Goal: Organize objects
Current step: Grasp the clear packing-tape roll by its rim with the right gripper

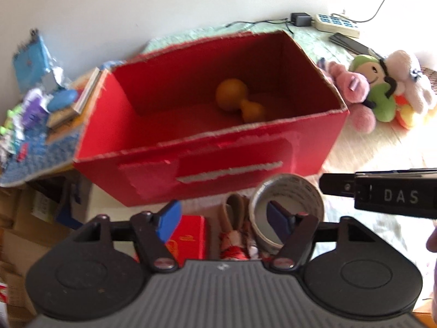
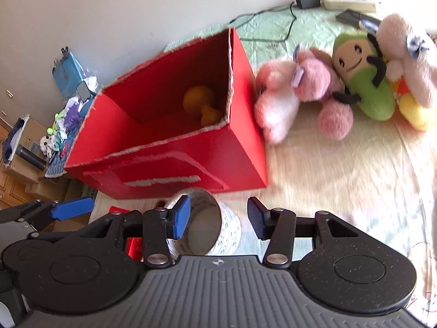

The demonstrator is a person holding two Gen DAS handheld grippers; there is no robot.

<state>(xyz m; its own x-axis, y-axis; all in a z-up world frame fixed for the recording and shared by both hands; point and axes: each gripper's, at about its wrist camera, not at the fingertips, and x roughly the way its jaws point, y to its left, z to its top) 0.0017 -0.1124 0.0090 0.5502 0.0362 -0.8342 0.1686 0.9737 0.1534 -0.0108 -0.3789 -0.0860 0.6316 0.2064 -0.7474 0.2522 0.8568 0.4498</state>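
Lining up on tape roll (image 2: 207,227) beside red box (image 2: 164,147): right gripper (image 2: 218,218) and left gripper (image 1: 226,218) both apart, empty; next, straddle roll wall and pinch.

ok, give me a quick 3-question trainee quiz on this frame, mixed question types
1. True or false: the red box is empty.
2. Multiple choice: the tape roll lies
A. inside the red box
B. in front of the red box, near both grippers
C. on top of the plush toys
3. Short answer: on which side of the red box, in the right wrist view, do the plush toys sit?

Key:
1. False; an orange gourd-shaped toy lies inside.
2. B; it lies just ahead of the left gripper and the right gripper, both open.
3. The right side.
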